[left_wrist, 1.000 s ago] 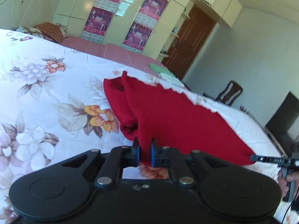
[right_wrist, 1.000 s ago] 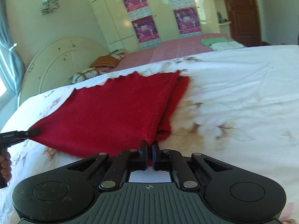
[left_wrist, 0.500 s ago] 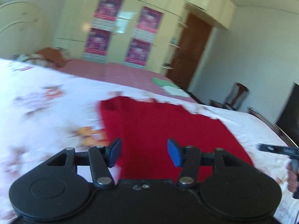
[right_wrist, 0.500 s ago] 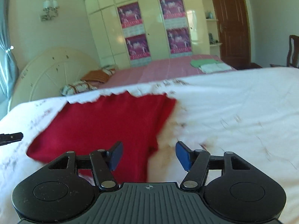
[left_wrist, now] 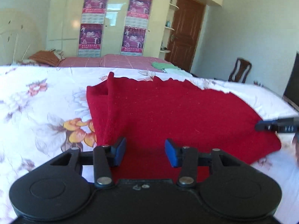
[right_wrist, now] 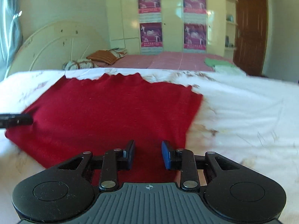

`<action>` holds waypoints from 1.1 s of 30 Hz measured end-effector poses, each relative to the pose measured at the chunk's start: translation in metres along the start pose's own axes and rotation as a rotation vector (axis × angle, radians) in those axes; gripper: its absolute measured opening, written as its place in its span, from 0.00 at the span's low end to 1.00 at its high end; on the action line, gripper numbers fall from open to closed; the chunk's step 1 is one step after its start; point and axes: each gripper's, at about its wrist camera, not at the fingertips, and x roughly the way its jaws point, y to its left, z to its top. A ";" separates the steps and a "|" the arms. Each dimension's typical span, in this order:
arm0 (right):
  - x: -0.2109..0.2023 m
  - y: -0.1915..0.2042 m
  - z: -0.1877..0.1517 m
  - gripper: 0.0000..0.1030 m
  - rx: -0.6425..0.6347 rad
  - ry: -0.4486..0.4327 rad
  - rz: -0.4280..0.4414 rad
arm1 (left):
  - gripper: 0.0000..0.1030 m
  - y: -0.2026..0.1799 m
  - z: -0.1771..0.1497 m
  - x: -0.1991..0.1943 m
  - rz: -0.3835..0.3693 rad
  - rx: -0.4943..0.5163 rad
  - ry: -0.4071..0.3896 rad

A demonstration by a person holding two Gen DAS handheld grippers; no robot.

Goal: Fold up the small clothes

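Both tools have released the garment (left_wrist: 177,115) since the earlier frame. Left tool (left_wrist: 144,153) and right tool (right_wrist: 147,155) hover with fingers apart above its near edge; it lies flat on the bed (right_wrist: 243,115), long axis spanning between them.

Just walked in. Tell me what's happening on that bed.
A person is folding a red knit garment on a bed with a floral sheet, working a handheld tool in each hand. Right now both the left tool and the right tool are open and hold nothing, poised over the near edge of the garment. The garment lies flat, with one side already folded over.
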 end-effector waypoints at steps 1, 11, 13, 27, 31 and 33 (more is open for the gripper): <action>0.000 0.002 0.004 0.29 -0.018 0.015 0.003 | 0.53 -0.004 0.007 -0.001 0.010 -0.001 -0.022; 0.077 0.067 0.076 0.57 -0.130 0.043 0.103 | 0.63 -0.044 0.073 0.102 -0.094 0.106 0.090; 0.095 0.074 0.074 0.56 -0.190 0.083 0.108 | 0.68 -0.039 0.073 0.114 -0.034 0.148 0.109; 0.090 -0.006 0.065 0.57 -0.079 0.016 -0.114 | 0.71 0.004 0.074 0.085 0.037 0.049 0.017; 0.037 -0.005 0.062 0.56 -0.016 -0.100 -0.050 | 0.73 0.022 0.058 0.022 0.097 -0.041 -0.076; 0.016 -0.004 0.057 0.29 -0.010 -0.102 -0.023 | 0.73 0.039 0.039 -0.010 0.107 -0.191 -0.089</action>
